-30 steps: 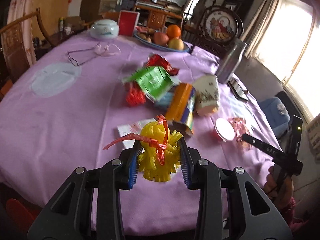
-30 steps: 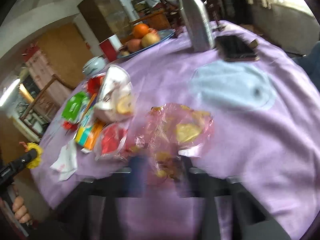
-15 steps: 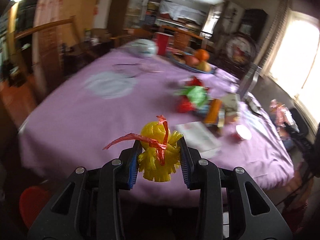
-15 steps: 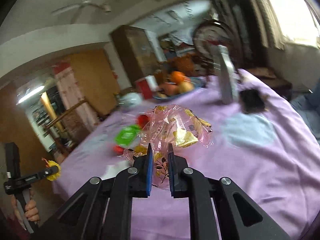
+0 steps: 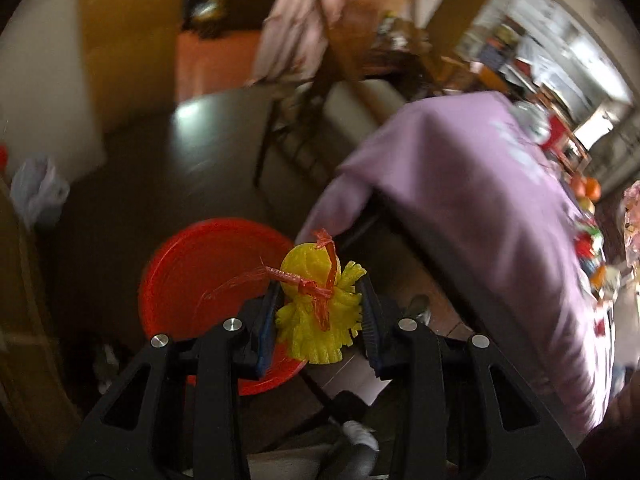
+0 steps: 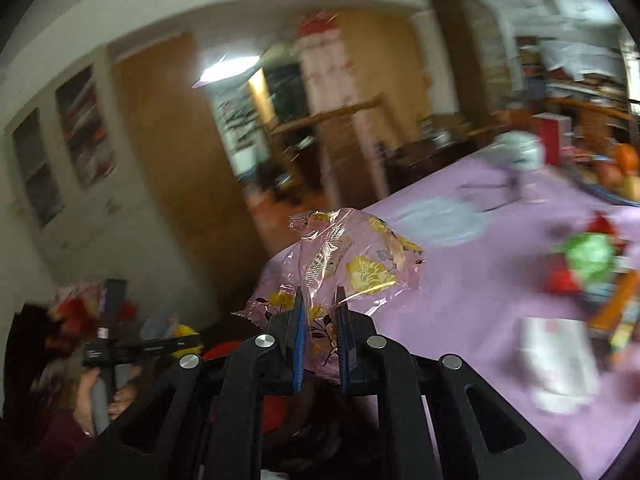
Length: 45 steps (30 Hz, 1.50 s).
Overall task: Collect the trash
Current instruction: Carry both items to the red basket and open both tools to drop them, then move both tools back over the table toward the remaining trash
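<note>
Above round red plastic bin [image 5: 208, 280], left tongs [image 5: 320, 312] opening around yellow frilly foam net with red ribbon [image 5: 316, 312]; at three o'clock, purple-clothed tabletop [image 5: 480, 208]. Right tongs [image 6: 320, 320] pinching crinkled pink floral plastic wrapper [image 6: 352, 256].

From the left wrist, the bin [image 5: 208, 280] sits on the floor [image 5: 132, 184] at six o'clock, behind the foam net [image 5: 316, 312] in the left claw [image 5: 318, 320], with the counter [image 5: 500, 216] at three o'clock.

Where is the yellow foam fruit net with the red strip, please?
In the left wrist view, the yellow foam fruit net sits between the left gripper's fingers, above the red round bin.
</note>
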Available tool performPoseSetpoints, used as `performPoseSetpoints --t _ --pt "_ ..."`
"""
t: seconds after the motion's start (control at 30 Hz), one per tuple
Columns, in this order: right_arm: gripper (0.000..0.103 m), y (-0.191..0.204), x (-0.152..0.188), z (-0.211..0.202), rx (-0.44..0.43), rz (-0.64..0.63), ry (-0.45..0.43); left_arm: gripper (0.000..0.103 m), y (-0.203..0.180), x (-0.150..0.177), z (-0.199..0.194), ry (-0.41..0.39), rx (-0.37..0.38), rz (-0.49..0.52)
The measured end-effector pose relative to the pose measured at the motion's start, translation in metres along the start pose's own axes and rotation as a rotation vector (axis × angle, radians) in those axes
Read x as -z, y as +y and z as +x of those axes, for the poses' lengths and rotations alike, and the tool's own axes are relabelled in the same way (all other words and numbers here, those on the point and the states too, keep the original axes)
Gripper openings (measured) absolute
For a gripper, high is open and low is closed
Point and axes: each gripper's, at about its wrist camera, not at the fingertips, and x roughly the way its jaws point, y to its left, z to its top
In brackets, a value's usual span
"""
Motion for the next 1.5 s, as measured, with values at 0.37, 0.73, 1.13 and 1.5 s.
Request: performPoseSetpoints --t 0.37,0.73,1.13,1.5 --pt "0.014 0.07 0.019 0.113 -0.123 -0.048 0.26 0.084 0.059 -0.004 0.023 -0.007 -0.118 -0.089" --pt "0.035 0.15 0.051 0.222 -0.299 -0.103 0.507 0.089 0.104 -0.011 -0.013 -0.173 -0.396 -0.206" --pt "0.048 0.143 0.042 0.208 -0.219 -0.075 0.436 0.09 0.1 -0.008 -0.018 -0.171 -0.36 -0.201" --pt "0.058 0.093 0.035 0.106 -0.077 -0.015 0.213 0.09 0.029 0.0 -0.042 -0.234 -0.252 -0.063"
